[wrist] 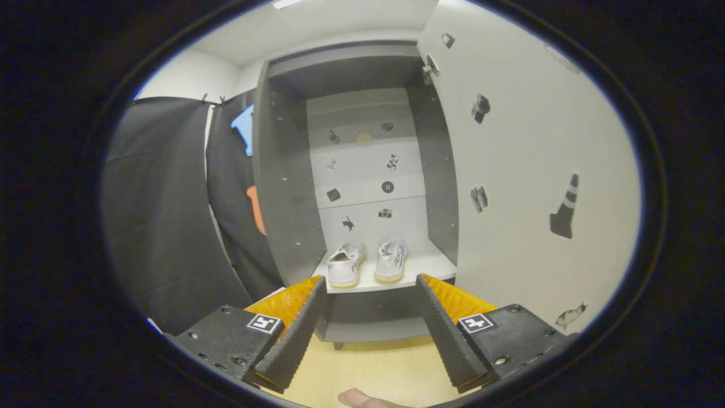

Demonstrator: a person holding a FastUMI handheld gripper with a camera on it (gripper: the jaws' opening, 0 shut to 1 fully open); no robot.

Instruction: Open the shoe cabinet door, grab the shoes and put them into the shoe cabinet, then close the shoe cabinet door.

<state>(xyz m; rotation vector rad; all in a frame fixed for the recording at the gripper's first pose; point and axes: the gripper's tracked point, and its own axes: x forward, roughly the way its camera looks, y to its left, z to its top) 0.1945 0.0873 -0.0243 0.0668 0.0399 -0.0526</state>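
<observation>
You are holding the gripper point(371, 283) with its fingers spread wide apart, gripping nothing. Just beyond them, the shoes point(368, 262) are sitting side by side on the low shelf inside the shoe cabinet point(283, 187), and nothing else is lying on that shelf. The door point(527, 170) is hanging wide open to the right. So the shoes look put away, and I think only closing the door is left.

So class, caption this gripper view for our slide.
Open gripper faces the shoe cabinet, door open, both shoes on its shelf.
</observation>
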